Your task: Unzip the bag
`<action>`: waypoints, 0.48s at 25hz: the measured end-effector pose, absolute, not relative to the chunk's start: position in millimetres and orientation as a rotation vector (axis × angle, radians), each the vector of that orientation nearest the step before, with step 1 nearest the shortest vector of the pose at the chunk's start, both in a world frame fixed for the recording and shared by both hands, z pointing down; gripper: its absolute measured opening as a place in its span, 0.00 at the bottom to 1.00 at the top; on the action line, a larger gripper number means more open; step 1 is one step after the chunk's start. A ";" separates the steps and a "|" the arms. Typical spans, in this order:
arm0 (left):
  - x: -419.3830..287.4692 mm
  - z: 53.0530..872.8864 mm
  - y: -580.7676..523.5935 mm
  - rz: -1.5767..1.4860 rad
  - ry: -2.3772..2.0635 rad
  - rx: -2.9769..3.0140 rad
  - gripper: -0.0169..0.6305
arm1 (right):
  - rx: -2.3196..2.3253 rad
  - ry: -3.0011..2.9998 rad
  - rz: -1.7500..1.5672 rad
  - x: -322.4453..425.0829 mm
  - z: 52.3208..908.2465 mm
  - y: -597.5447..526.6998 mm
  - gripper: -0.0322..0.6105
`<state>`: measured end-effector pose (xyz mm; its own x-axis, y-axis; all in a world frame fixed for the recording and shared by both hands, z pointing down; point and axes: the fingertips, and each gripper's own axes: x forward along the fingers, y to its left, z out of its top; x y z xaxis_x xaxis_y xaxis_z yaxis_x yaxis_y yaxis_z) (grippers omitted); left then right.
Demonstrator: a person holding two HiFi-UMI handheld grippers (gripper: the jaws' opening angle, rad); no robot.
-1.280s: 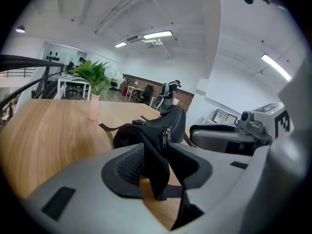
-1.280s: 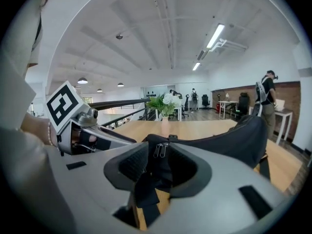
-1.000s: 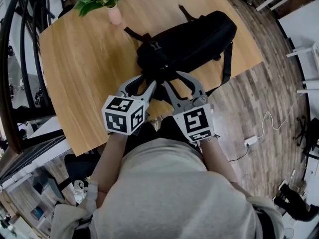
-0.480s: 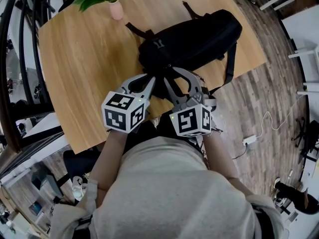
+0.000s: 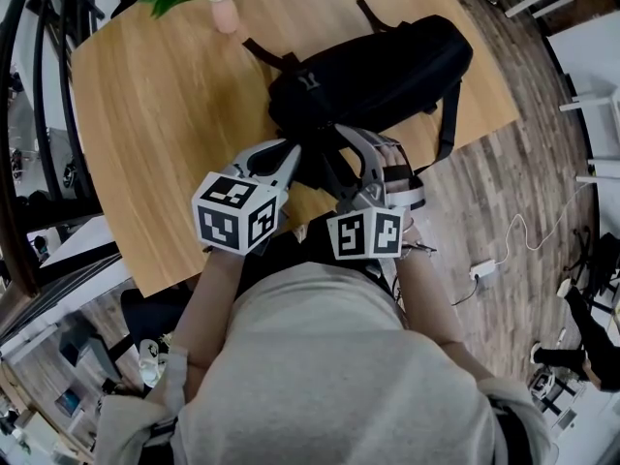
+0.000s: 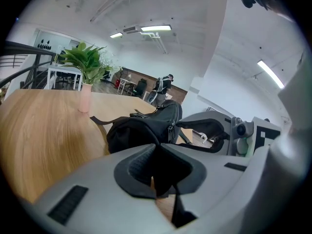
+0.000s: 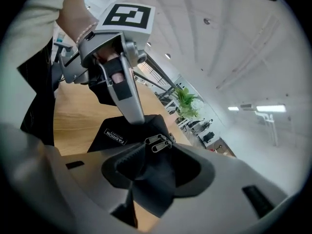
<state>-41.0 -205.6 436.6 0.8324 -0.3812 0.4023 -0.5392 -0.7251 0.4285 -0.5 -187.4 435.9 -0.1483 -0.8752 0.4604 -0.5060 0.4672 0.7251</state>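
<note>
A black bag (image 5: 368, 71) lies across the wooden table (image 5: 155, 114), its near end pointing at me. My left gripper (image 5: 295, 153) has just been closing. In the left gripper view its jaws (image 6: 157, 150) are shut on a black piece of the bag's (image 6: 141, 128) near end. My right gripper (image 5: 336, 141) sits close beside it, rolled onto its side, and has just been opening. In the right gripper view its jaws (image 7: 156, 160) are open around the bag's corner fabric (image 7: 126, 130). Two metal zipper pulls (image 7: 158, 141) lie just beyond the pads.
A pink vase with a green plant (image 5: 225, 13) stands at the table's far left. The bag's straps (image 5: 446, 124) hang over the right table edge. A white charger and cable (image 5: 484, 271) lie on the wooden floor. A black railing (image 5: 39, 114) runs along the left.
The right gripper has rolled about its own axis, so its marker cube shows two faces. The left jaws have drawn together at the bag's end. The bag has hardly shifted.
</note>
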 end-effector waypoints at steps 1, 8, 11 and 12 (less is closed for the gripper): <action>-40.8 436.5 -205.6 0.389 -0.674 2.468 0.09 | 1.163 -1.789 -0.529 -0.7 436.5 -187.9 0.30; -43.4 436.6 -205.8 0.377 -0.678 2.460 0.09 | 1.114 -1.694 -0.652 -0.8 439.4 -190.5 0.28; -43.6 435.9 -205.7 0.372 -0.678 2.461 0.09 | 1.102 -1.650 -0.706 0.6 436.4 -191.5 0.25; -43.7 435.7 -205.6 0.370 -0.678 2.461 0.09 | 1.105 -1.645 -0.714 0.9 434.7 -191.6 0.24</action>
